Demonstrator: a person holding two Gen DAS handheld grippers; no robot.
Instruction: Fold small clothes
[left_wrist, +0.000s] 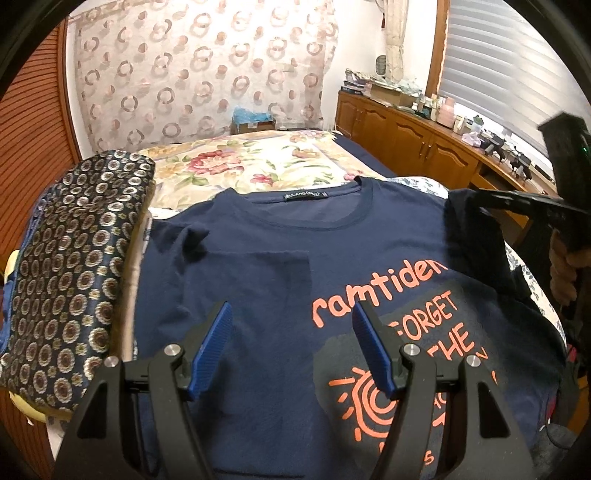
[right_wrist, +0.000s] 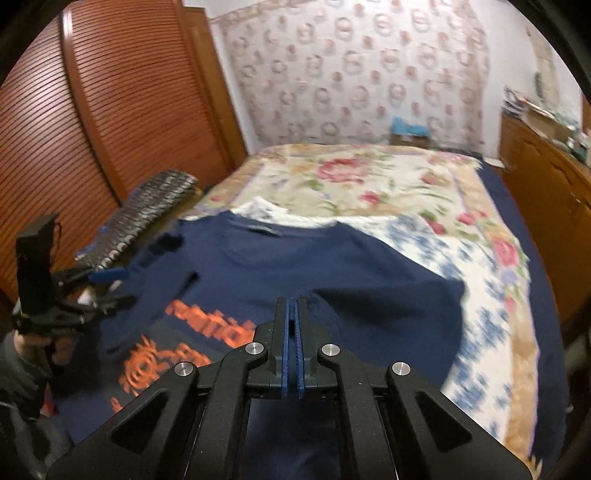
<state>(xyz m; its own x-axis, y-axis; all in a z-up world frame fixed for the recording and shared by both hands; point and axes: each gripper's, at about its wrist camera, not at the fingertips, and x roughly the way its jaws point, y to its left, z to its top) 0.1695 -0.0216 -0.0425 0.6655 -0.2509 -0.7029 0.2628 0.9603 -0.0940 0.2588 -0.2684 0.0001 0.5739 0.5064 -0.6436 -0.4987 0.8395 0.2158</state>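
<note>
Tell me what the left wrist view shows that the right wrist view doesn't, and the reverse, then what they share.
Only the left wrist view: the window blinds, the cluttered cabinet top, and the shirt's lettering sharp enough to read.

Only the right wrist view: the right gripper with its jaws shut on a raised fold of the shirt, and the bed's right side with the blue-flowered cloth.

Both: the navy T-shirt with orange print, the left gripper with its jaws apart over it, the patterned cushion, the floral bedspread, and the louvred wooden doors.
</note>
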